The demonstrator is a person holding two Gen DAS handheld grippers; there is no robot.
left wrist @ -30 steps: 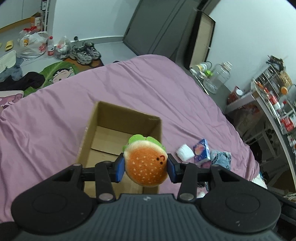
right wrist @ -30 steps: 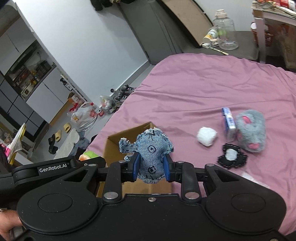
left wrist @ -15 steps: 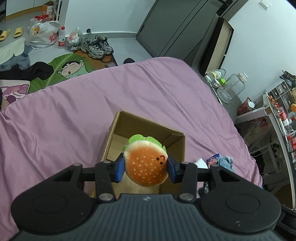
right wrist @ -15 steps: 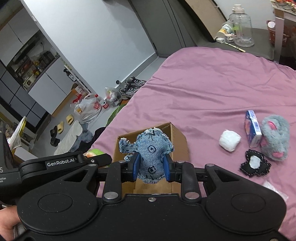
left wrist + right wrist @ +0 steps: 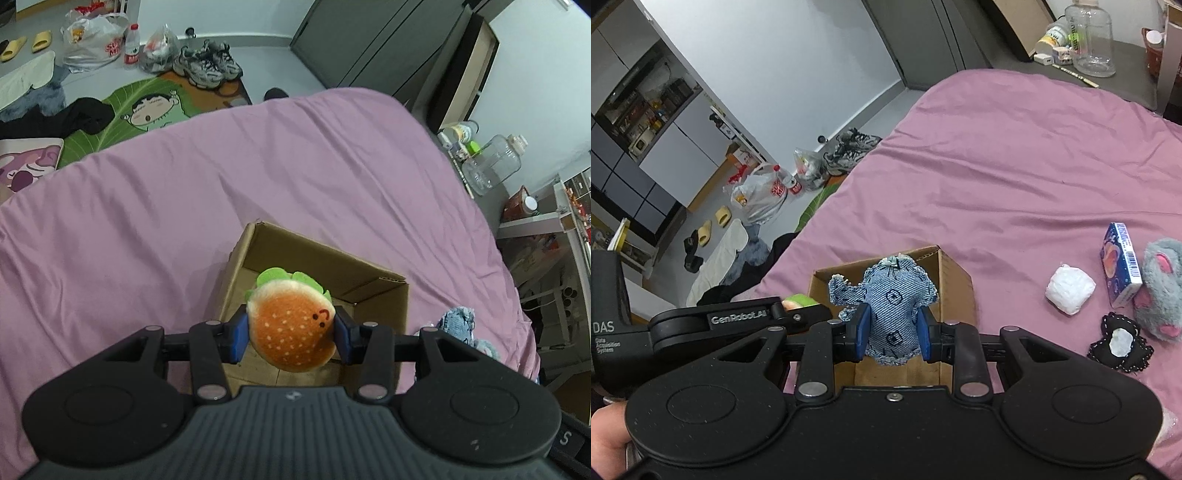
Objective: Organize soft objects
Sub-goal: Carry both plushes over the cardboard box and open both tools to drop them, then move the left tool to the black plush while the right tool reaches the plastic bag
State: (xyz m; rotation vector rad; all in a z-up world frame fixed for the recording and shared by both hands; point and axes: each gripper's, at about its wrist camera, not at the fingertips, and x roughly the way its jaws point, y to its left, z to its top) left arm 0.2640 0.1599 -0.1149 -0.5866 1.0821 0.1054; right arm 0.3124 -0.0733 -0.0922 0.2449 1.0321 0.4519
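Both tools loaded, neither released yet. Left tool is pinching the burger plush across its sides, blue pads pressed into it; it hangs over the open cardboard box, roughly above the near half of the opening. Right tool is clamped on the denim plush, which hangs above the same box, near its front edge. The floor of the box, where it shows, looks bare, so I'd judge nothing is stowed so far and these two would be the first in. Left on the purple bed, to the right of the box and well apart from it: white soft ball, small blue carton (looks rigid, may not belong in the box), grey plush mouse touching the carton, black fabric piece just beside the mouse. Room: the box is small and both tools crowd its opening side by side, the left one showing just beside the right in the right wrist view. Dropping one at a time looks safer than both together. The box walls are thin and it sits on soft bedding, so a nudge on the rim could shift or tip it. The bed is clear to the left of and beyond the box. The bed edge is far enough away not to matter here.
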